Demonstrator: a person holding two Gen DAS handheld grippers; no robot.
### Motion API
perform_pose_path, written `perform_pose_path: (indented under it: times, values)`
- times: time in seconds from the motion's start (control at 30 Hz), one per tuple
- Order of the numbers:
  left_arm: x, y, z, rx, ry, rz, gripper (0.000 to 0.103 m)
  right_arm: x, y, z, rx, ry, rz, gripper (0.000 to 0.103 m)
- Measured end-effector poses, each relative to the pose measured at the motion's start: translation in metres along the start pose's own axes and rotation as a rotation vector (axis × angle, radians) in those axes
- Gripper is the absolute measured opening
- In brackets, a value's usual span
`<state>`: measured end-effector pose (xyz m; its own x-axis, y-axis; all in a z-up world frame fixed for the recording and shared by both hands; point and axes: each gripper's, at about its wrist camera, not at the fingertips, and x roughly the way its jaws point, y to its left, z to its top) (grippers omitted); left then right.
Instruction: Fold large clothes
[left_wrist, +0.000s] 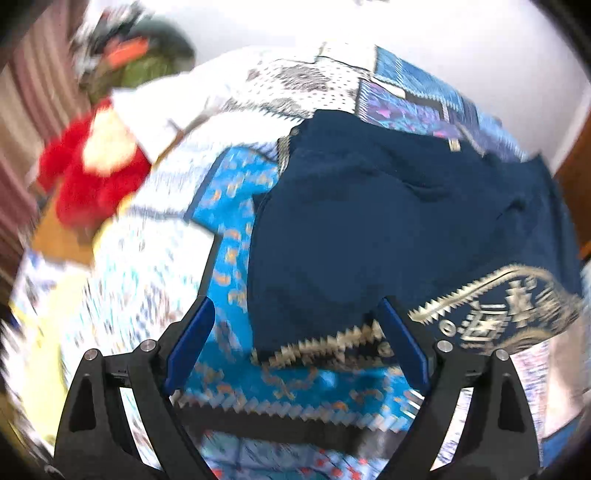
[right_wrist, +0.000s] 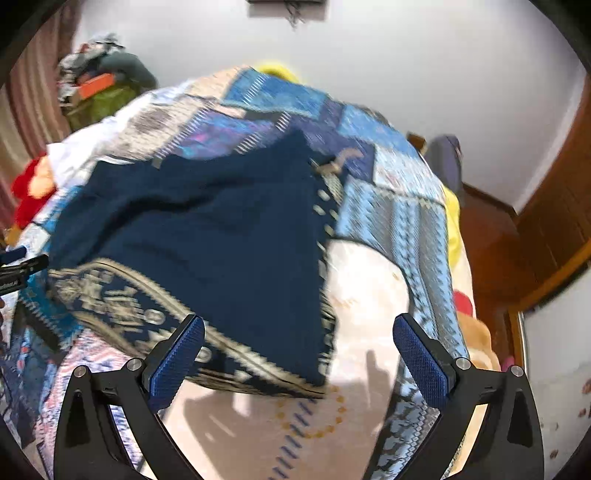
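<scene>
A large dark navy garment (left_wrist: 388, 221) with a cream patterned border (left_wrist: 517, 306) lies spread on a patchwork bed cover (left_wrist: 147, 266). My left gripper (left_wrist: 295, 325) hangs open above its near left corner, nothing between the blue pads (left_wrist: 188, 343). In the right wrist view the same navy garment (right_wrist: 207, 229) lies flat with its bordered hem (right_wrist: 155, 317) toward me. My right gripper (right_wrist: 299, 350) is wide open above the garment's near right corner, holding nothing. The tip of the left gripper shows at the left edge there.
A red and cream plush toy (left_wrist: 92, 173) lies at the bed's left side. A heap of clothes and a green bag (right_wrist: 99, 92) sits by the far wall. Wooden furniture (right_wrist: 546, 221) and the bed's right edge with another plush toy (right_wrist: 476, 332) are on the right.
</scene>
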<state>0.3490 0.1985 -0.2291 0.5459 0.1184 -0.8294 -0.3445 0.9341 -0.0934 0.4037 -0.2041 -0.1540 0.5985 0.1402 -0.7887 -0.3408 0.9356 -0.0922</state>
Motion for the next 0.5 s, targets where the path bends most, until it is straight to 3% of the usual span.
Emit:
perform_pose_path:
  times: [0.13,0.23,0.37,0.5]
  values:
    - [0.005,0.019,-0.022,-0.178,0.099,-0.199,0.091,-0.009,0.031,0.009,-0.051,-0.041,0.036,0.102]
    - [0.023,0.022,-0.041,-0.298,0.184,-0.348,0.091,0.006,0.056,0.017,-0.073,-0.034,0.057,0.102]
    - [0.046,0.017,-0.050,-0.385,0.237,-0.447,0.091,0.036,0.080,0.020,-0.103,0.019,0.072,0.102]
    - [0.064,0.019,-0.050,-0.494,0.231,-0.551,0.091,0.067,0.088,0.014,-0.131,0.076,0.059,0.102]
